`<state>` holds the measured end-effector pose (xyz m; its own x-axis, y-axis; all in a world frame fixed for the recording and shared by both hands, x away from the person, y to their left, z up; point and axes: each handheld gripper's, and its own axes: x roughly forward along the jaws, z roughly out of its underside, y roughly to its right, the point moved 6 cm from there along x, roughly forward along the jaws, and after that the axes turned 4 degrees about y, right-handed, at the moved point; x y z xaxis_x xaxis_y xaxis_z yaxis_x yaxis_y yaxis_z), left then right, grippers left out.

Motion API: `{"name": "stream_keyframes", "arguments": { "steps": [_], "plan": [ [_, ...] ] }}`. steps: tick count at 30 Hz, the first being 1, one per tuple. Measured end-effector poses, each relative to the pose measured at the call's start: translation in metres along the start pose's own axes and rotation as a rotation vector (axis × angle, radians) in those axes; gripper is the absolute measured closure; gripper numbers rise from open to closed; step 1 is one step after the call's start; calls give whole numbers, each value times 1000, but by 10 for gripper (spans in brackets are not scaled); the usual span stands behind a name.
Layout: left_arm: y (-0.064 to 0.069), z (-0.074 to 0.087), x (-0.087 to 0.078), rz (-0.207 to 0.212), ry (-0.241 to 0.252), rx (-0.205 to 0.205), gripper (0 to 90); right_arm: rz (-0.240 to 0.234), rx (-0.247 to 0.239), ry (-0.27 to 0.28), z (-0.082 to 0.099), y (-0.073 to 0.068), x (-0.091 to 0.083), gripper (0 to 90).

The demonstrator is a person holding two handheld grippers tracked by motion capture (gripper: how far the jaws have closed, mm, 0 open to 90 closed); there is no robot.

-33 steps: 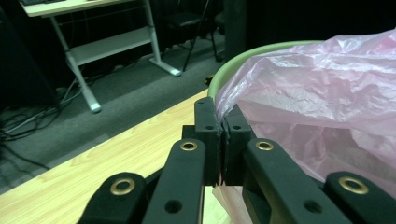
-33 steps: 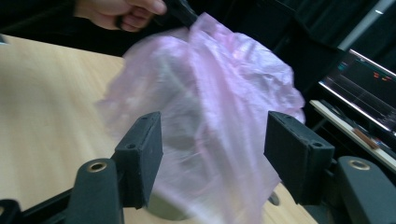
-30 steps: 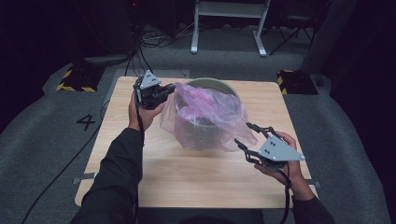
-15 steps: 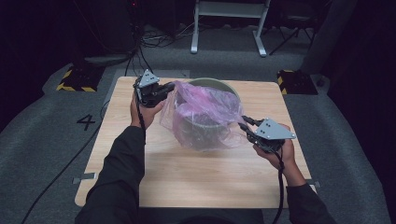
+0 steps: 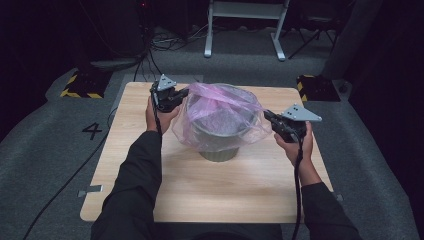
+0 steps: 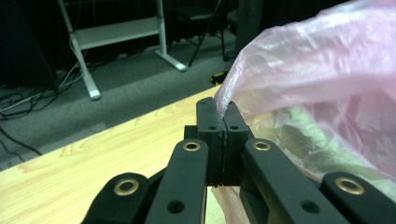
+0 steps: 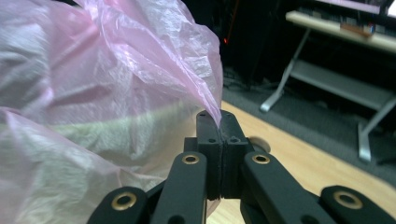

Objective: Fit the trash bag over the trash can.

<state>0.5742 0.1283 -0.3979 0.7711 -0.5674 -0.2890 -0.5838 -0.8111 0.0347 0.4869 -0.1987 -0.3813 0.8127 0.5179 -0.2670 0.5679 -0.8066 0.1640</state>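
Observation:
A thin pink plastic bag (image 5: 220, 112) is draped over a grey round bin (image 5: 218, 140) in the middle of the wooden table (image 5: 210, 190). My left gripper (image 5: 184, 93) is at the bin's left rim, shut on the bag's edge (image 6: 229, 105). My right gripper (image 5: 266, 115) is at the bin's right side; its jaws have just closed and are shut on the bag's other edge (image 7: 212, 109). The film is stretched between the two grippers, over the bin's mouth. The bin's inside is veiled by the plastic.
Grey carpet surrounds the table, with a number 4 (image 5: 93, 131) marked at the left. Yellow-black striped blocks (image 5: 80, 86) lie beyond the far corners. A white metal frame (image 5: 245, 20) stands at the back, with cables on the floor near it.
My right gripper has moved from the table's front right up to the bin's right side and closed on the bag's edge. The bag now spreads wider over the bin.

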Motion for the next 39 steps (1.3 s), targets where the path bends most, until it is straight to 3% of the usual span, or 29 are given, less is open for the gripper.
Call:
{"name": "stream_keyframes", "arguments": {
  "steps": [4,6,12,17,24,31,34,37,39],
  "plan": [
    [2,7,11,14,-37,-6,896,-15,50,-48,8,6,11,899],
    [5,10,16,25,-60,-3,897,-46,115,-75,16,11,19,897],
    [9,18,22,74,-89,-17,899,-75,168,-98,28,17,28,899],
    [17,21,19,122,-93,-20,899,-130,177,-117,34,15,31,900],
    [28,26,5,176,-89,0,899,-206,151,-116,40,2,24,900],
    [42,33,-8,217,-69,6,900,-230,187,-102,46,2,15,900],
    [50,36,-15,239,-65,20,899,-235,168,-97,49,0,7,900],
    [57,37,-22,244,-70,62,900,-251,169,-99,51,-1,-4,900],
    [60,37,-25,247,-71,72,899,-236,150,-107,51,0,-10,900]
  ]
}}
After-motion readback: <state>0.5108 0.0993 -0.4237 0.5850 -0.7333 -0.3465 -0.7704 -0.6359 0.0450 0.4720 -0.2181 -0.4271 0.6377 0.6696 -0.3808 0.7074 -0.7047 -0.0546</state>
